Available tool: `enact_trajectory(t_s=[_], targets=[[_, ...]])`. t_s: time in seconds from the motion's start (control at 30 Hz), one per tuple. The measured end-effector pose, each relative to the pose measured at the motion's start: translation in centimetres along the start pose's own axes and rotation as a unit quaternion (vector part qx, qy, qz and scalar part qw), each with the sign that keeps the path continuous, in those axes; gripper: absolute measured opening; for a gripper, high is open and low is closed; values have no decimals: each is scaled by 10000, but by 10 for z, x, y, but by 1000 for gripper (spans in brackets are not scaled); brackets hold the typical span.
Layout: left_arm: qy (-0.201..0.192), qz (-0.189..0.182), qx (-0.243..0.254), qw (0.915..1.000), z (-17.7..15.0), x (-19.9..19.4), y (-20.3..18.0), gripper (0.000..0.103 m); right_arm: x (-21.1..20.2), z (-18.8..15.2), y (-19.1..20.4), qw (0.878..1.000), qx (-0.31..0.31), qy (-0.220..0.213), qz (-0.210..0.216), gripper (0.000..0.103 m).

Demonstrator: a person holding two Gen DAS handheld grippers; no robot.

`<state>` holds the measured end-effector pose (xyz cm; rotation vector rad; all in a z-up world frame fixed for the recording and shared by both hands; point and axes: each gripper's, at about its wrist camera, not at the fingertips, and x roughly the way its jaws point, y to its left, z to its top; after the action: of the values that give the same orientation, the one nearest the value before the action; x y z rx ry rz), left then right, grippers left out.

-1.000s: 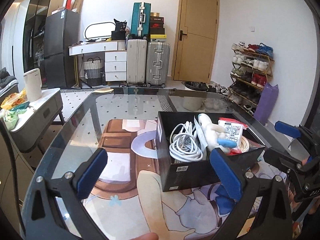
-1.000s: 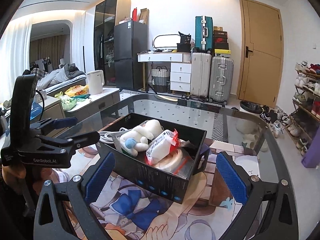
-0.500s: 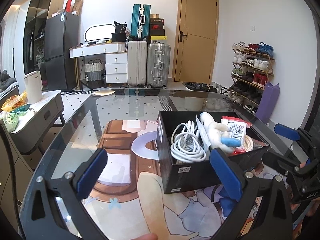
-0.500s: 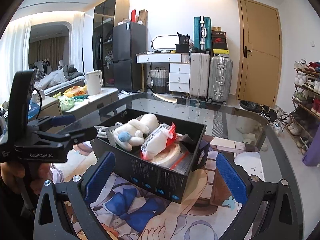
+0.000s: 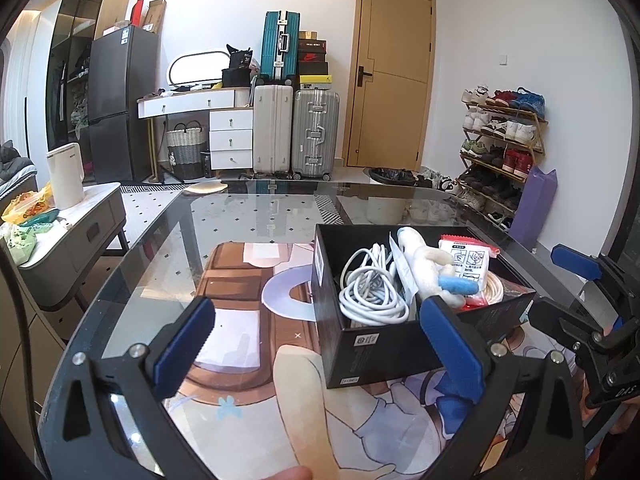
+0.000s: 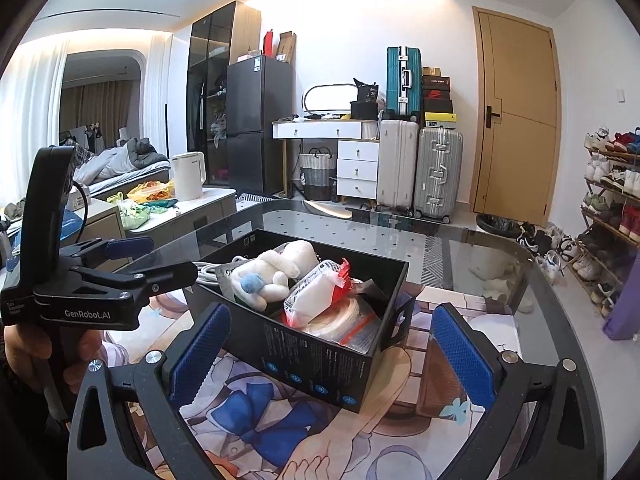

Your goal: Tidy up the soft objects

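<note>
Glass table (image 5: 168,248) fills the lower frame, cartoon-print mat (image 5: 256,360) on it, black box (image 5: 384,348) sitting centre-right.

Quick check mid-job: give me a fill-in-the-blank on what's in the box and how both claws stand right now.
1. The plush toy lies inside the ____ box.
2. The coiled cable in the box is ____ in colour.
3. The left claw and the right claw both stand ____, holding nothing.
4. The box rests on a ____ table.

Missing words: black; white; open; glass
</note>
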<state>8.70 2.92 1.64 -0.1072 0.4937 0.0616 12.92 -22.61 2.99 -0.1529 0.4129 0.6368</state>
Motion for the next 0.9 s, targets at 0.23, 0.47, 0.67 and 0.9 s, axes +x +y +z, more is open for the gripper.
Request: enact_trajectory(t_s=[0.23, 0.47, 0.67, 0.9], targets=[[-16, 6, -10, 10000, 0, 0, 1, 103, -4, -2, -2, 9999, 97, -67, -53, 103], [-22, -19, 0, 10000, -1, 1, 2, 103, -7, -2, -7, 9997, 200, -113, -70, 103], [18, -13, -24, 10000, -1, 1, 3, 103, -6, -1, -8, 9997, 155, -116, -116, 103], [1, 4, -21, 10000, -1, 1, 2, 103, -5, -1, -8, 9997, 159, -137, -117, 103]])
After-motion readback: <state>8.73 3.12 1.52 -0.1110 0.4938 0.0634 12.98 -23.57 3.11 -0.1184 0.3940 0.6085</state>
